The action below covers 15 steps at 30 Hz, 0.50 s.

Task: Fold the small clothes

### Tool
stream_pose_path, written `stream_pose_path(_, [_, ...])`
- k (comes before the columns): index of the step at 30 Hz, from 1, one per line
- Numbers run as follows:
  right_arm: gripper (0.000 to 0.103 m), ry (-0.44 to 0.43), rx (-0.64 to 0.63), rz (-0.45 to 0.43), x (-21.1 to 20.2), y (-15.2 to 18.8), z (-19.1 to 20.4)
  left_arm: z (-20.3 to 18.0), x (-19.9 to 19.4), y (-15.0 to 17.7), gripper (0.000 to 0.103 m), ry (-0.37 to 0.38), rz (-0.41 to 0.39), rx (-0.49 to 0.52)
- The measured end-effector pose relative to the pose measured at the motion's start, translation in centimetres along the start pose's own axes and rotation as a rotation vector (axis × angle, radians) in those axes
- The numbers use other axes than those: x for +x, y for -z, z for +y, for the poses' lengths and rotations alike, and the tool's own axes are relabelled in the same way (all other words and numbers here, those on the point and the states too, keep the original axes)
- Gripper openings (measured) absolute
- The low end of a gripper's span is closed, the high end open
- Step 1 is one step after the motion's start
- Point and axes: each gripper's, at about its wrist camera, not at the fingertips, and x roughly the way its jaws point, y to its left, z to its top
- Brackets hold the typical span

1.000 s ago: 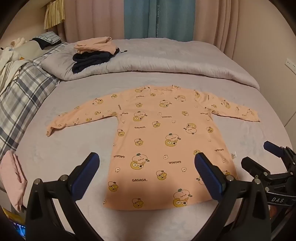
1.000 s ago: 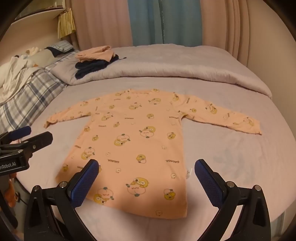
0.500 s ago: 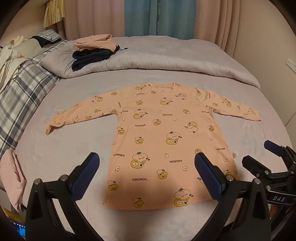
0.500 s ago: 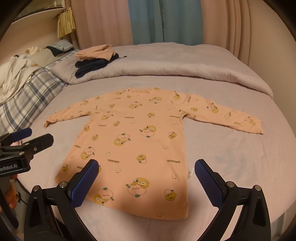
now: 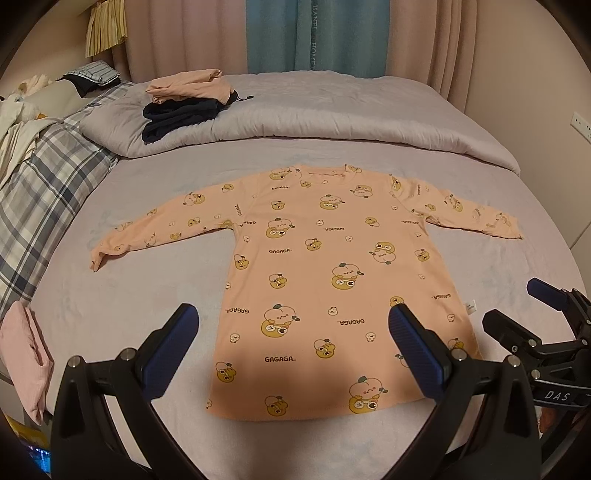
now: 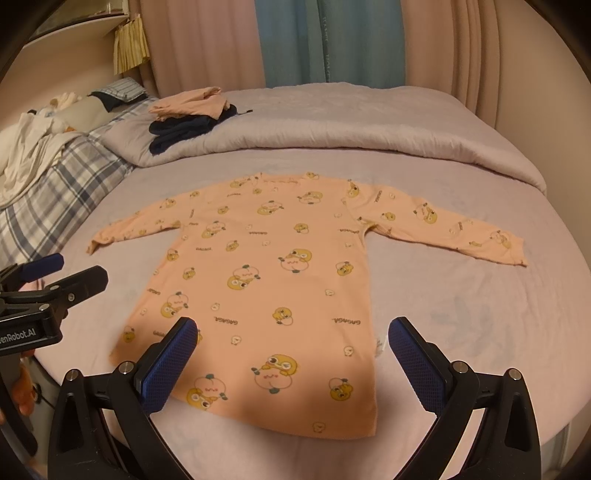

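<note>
The left gripper [image 5: 293, 347] hangs above the near edge of the bed [image 5: 155, 302] with its blue-padded fingers [image 5: 168, 349] spread wide, holding nothing. The right gripper [image 6: 291, 356] is likewise spread wide and empty, poised over the hem end of the garment. Each gripper shows at the edge of the other's view: the right one at the right side of the left wrist view, the left one at the left side of the right wrist view.

Just beyond both grippers, an orange long-sleeved shirt [image 5: 332, 266] lies flat and unfolded on the lilac bedsheet, printed with cartoon fruit figures and the word GAGAGA. Its hem is nearest the grippers, its neckline points away toward the curtains [image 5: 317, 33], and both sleeves are stretched out to the sides. A small white tag [image 5: 470, 307] sticks out from its right side seam.

Farther back, a grey quilt [image 5: 332, 114] lies bunched across the bed, and on its left end sits a stack of folded clothes [image 5: 184, 103], an orange piece on top of dark navy ones. A plaid blanket [image 5: 40, 177] covers the left side, and a folded pink cloth [image 5: 26, 354] lies at the near left edge.
</note>
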Motion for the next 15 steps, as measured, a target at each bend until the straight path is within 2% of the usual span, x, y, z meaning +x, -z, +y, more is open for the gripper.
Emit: stream_pose_path(15, [0.102,-0.002,0.001,0.003,0.22,0.06,0.03,0.10,0.04,0.08,0.103,-0.001,-0.001,0.006])
